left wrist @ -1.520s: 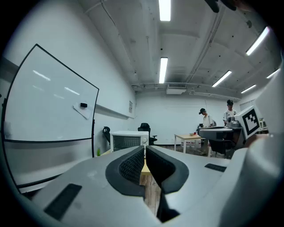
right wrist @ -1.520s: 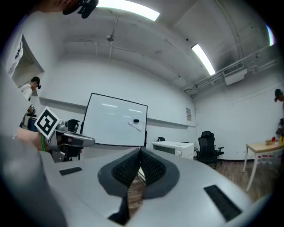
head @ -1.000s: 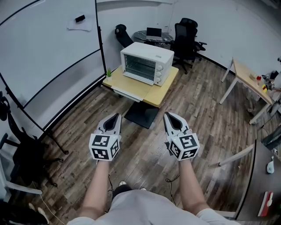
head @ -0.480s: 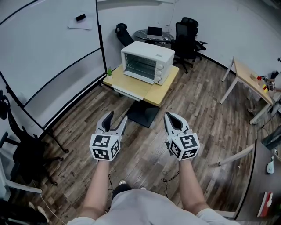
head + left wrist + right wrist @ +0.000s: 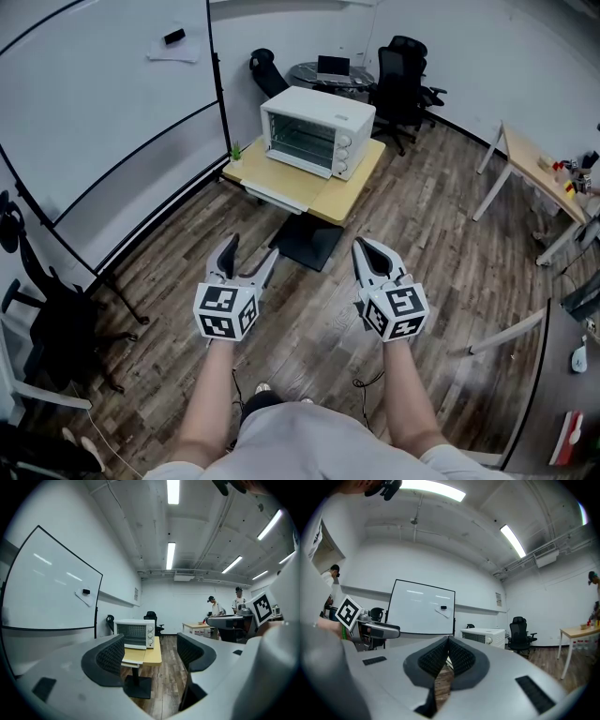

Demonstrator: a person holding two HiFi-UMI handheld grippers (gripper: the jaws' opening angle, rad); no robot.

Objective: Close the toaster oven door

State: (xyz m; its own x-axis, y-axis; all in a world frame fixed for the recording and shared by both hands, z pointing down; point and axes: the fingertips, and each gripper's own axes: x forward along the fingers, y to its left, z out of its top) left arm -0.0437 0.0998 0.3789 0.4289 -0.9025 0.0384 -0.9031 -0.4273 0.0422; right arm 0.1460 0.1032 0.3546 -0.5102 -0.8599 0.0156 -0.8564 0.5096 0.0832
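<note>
Toaster oven (image 5: 317, 131) sits along the far edge of the counter (image 5: 330, 199). Both grippers are well short of the counter, over the floor (image 5: 441, 246). Left gripper (image 5: 249, 248): fingers spread, nothing between. Right gripper (image 5: 362, 244): fingers pressed together, empty.

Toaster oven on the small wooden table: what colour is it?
The boxy toaster oven is white; the head view shows it best.

Toaster oven (image 5: 138, 631) lower left corner behind left gripper (image 5: 151, 652); wooden desk (image 5: 530, 155) cut by right edge.
</note>
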